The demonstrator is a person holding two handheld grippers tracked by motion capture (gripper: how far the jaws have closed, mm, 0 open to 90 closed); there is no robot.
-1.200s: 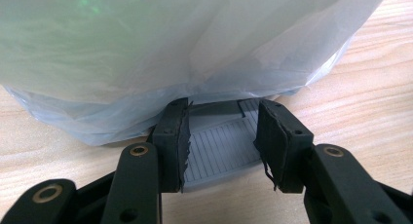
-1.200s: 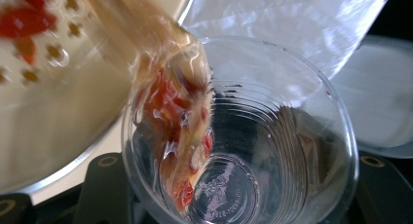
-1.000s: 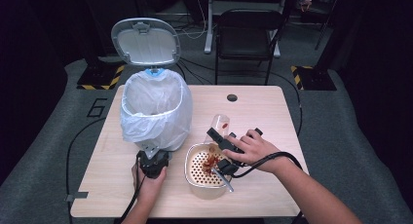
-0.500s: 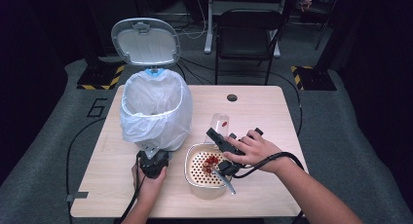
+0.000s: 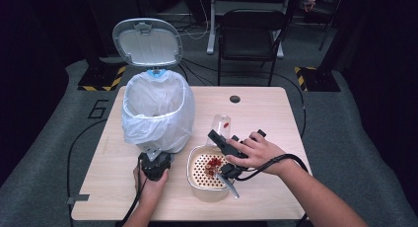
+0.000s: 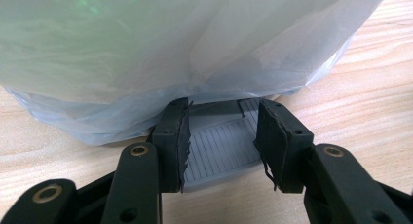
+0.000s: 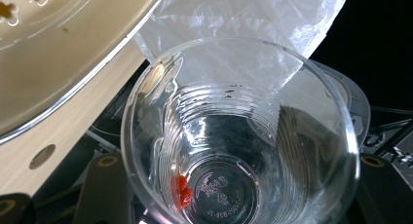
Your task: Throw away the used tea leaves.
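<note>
High view, left to right: left gripper (image 5: 155, 164) sits at the bin (image 5: 157, 111) base, jaws spread either side of the grey pedal (image 6: 221, 146), not touching it. Strainer bowl (image 5: 212, 173) holds red bits. Right gripper (image 5: 227, 153) pinches the clear cup (image 7: 238, 136), tilted over the bowl on the worktop (image 5: 266, 113). Risk: the last red piece (image 7: 182, 190) stuck in the cup may drop outside the bowl.

bin base (image 6: 219, 146): mostly under bag (image 6: 146, 53) | cup (image 7: 238, 136): hides right claw's jaws
</note>
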